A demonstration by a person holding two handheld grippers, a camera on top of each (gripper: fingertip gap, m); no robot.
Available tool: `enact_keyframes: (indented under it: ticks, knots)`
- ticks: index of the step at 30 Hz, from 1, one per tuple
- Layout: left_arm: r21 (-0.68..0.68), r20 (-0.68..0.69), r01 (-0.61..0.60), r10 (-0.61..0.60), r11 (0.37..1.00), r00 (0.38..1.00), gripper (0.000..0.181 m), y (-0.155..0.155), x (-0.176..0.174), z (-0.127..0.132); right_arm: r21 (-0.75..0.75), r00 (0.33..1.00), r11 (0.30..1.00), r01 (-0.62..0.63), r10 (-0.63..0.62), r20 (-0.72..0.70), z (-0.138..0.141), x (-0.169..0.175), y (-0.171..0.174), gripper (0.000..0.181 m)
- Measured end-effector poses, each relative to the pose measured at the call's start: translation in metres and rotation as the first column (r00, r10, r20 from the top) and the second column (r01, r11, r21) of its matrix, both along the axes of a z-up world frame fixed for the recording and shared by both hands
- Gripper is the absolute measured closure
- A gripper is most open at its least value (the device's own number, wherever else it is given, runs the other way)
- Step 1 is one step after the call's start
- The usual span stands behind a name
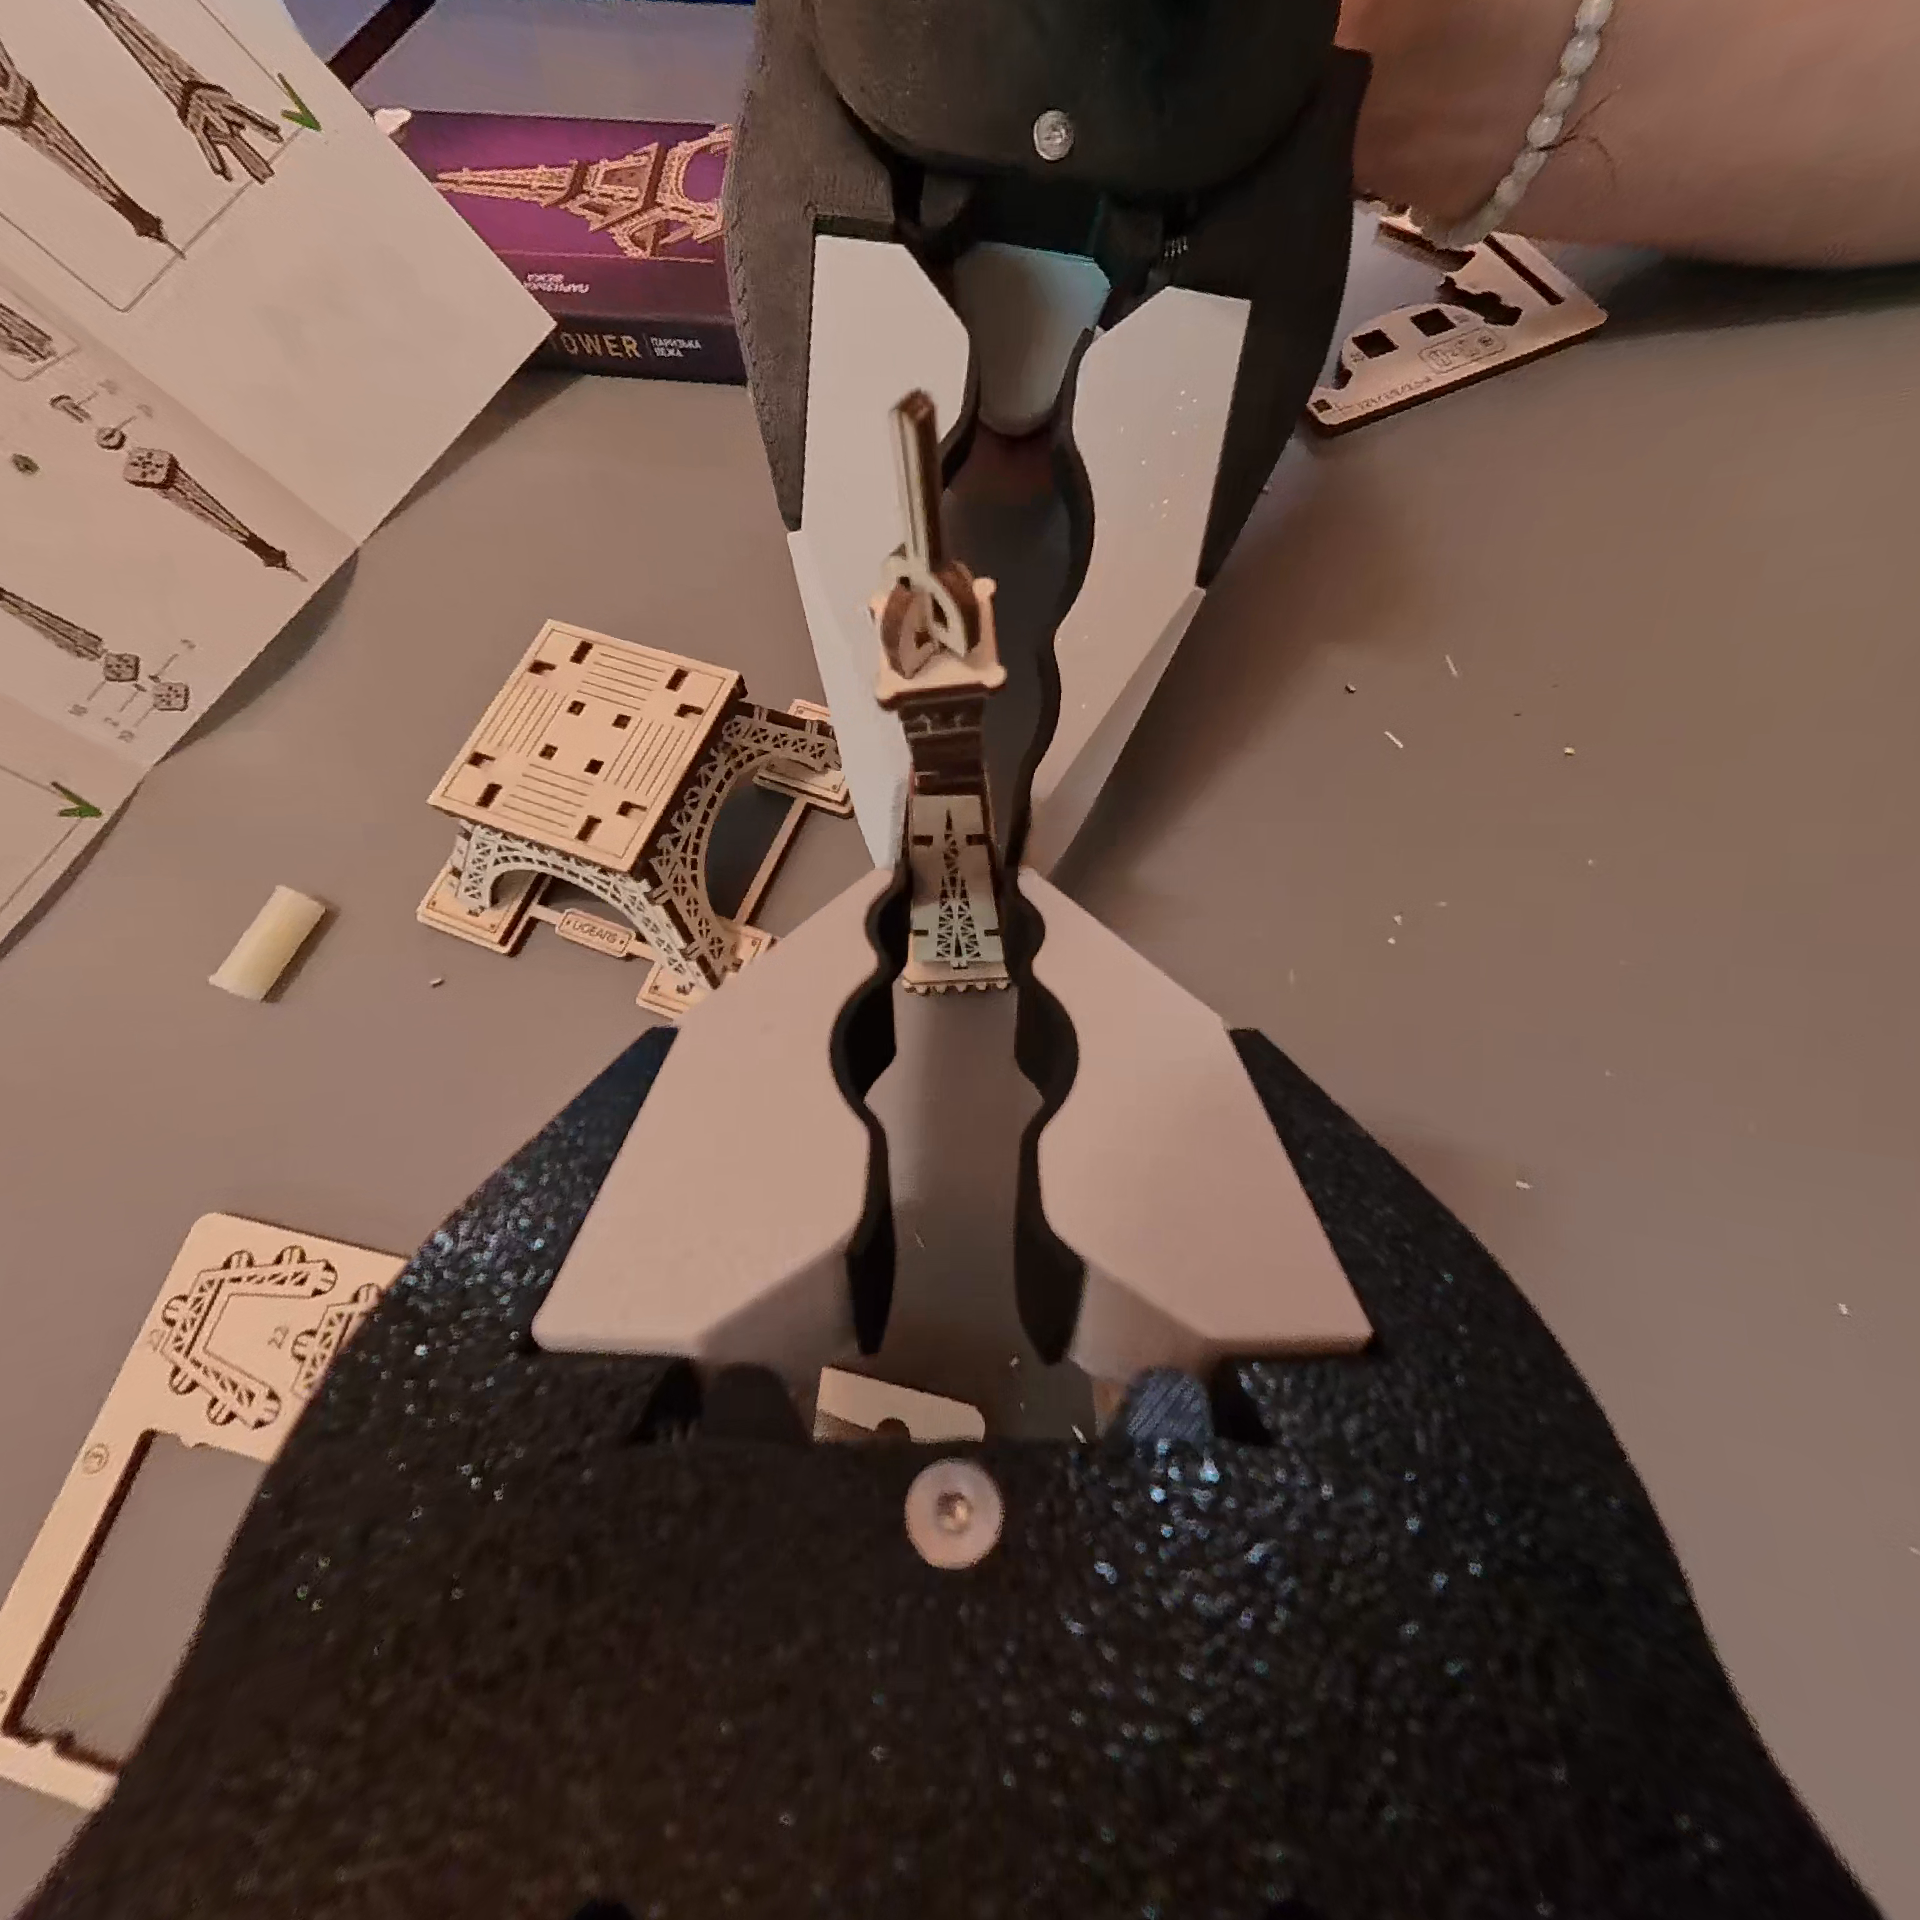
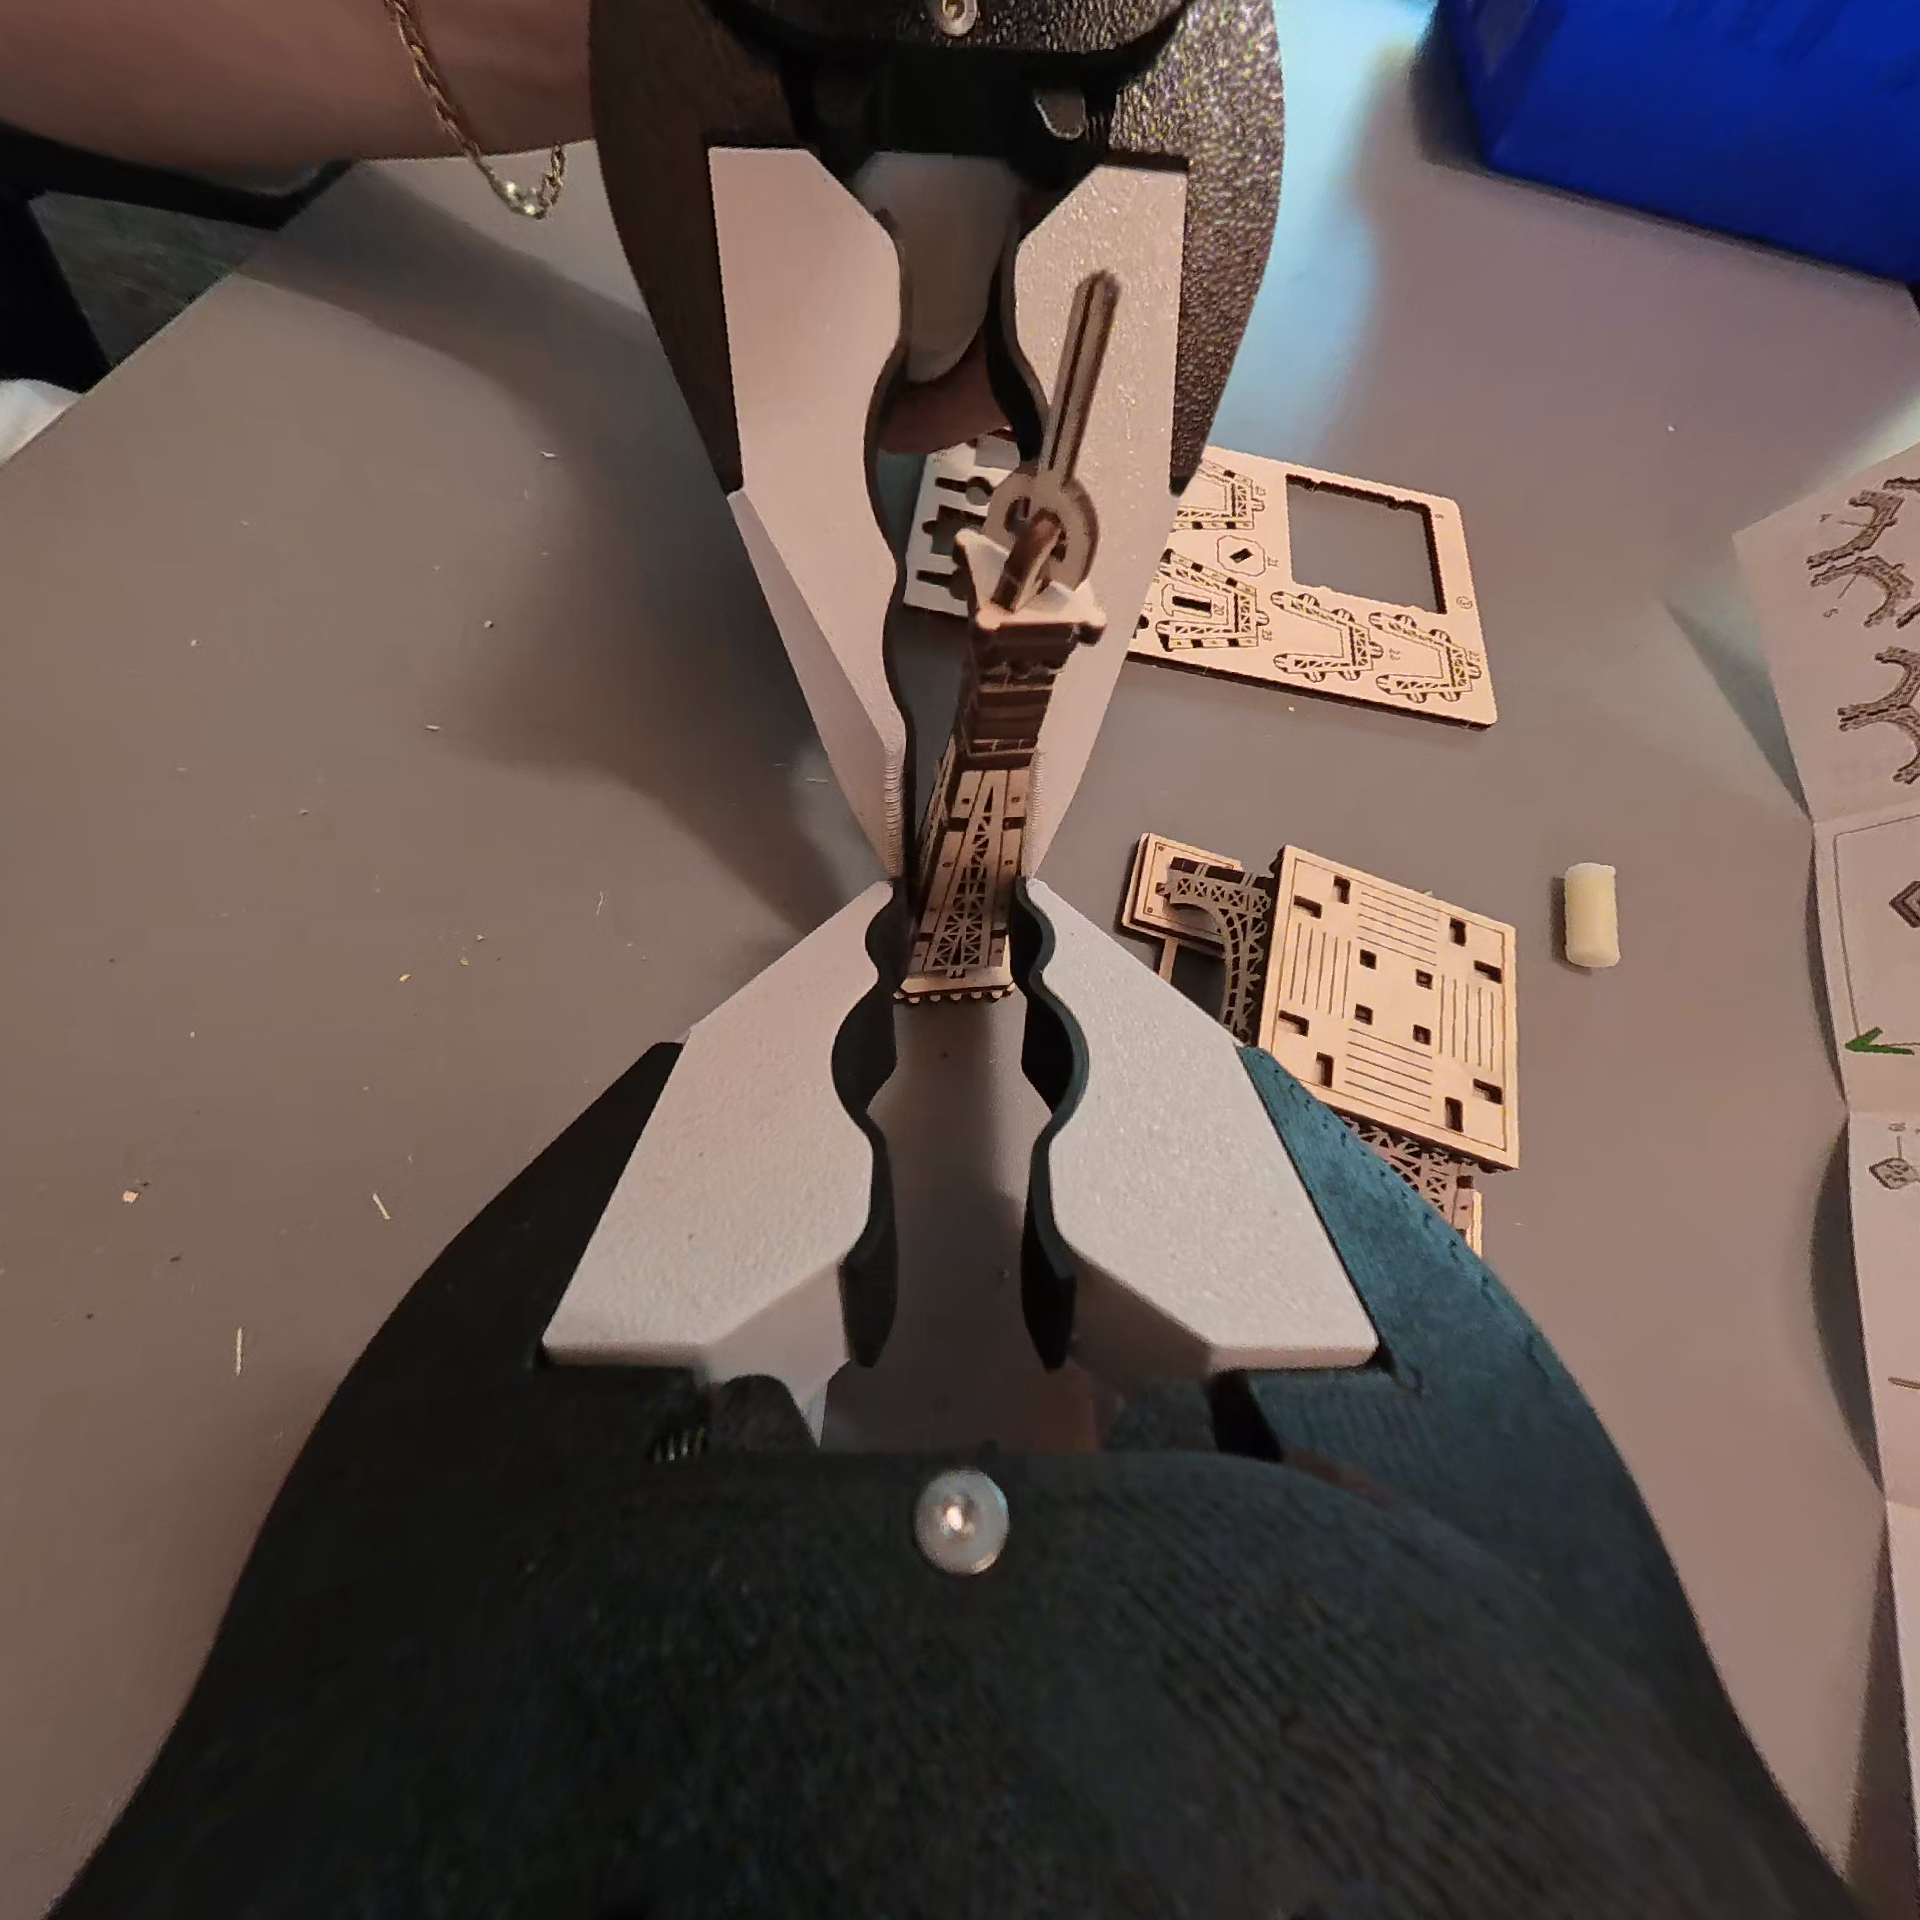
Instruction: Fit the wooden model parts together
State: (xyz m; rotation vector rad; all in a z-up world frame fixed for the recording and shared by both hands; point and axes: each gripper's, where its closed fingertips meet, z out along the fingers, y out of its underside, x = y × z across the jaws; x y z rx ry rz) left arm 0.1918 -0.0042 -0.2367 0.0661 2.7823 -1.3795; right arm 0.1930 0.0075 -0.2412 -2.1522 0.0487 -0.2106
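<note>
Both grippers meet tip to tip over a grey table (image 1: 1455, 935), and the wooden spire (image 1: 940, 790) stands upright between them. The left gripper (image 1: 954, 914) has its fingers closed on the spire's lower lattice section. The right gripper (image 2: 958, 914) is closed on that same lower section from the opposite side. In each wrist view the other gripper comes in from 12 o'clock, with the spire's antenna pointing up in front of it.

The table is matte grey and littered with pale wood crumbs, thickest toward 3 o'clock in the left view and 9 o'clock in the right view.

In the left view the tower base (image 1: 613, 800) sits at 10 o'clock from the tips, its flat slotted deck up. A small white cylinder (image 1: 268, 943) lies at 9 o'clock. A folded instruction sheet (image 1: 208, 395) spreads at 10 to 11 o'clock, with a purple box (image 1: 582, 229) behind it. One cut-out sheet (image 1: 208, 1351) lies at 8 o'clock and another (image 1: 1455, 332) at 1 o'clock.

A bare wrist with a beaded bracelet (image 1: 1538, 125) shows at the top right. In the right view a blue object (image 2: 1704, 114) sits blurred at 1 o'clock, and the table's near edge curves at 10 o'clock.
</note>
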Motion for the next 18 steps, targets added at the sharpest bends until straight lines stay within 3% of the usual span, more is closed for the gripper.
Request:
enact_keyframes:
  ticks: [4, 8, 12, 18]
  knots:
    - [0.014, 0.009, 0.016, -0.017, 1.0, 1.0, 0.166, 0.0, 0.0, 0.0, -0.004, 1.0, 1.0, 0.005, -0.005, 0.001, 0.0, 0.0, -0.001, 0.164]
    - [0.03, -0.003, 0.028, -0.028, 0.999, 1.0, 0.166, -0.001, 0.001, -0.001, -0.02, 1.0, 1.0, -0.007, 0.007, 0.027, -0.002, -0.001, -0.007, 0.152]
    - [0.049, 0.01, 0.034, -0.035, 0.998, 0.999, 0.166, -0.001, 0.001, -0.001, 0.084, 1.0, 0.996, 0.007, -0.009, 0.023, 0.02, 0.001, -0.005, 0.156]
    - [0.084, 0.011, 0.027, -0.028, 0.996, 1.0, 0.166, 0.0, 0.001, -0.002, 0.09, 1.0, 0.996, -0.01, 0.008, 0.018, 0.019, -0.002, 0.0, 0.163]
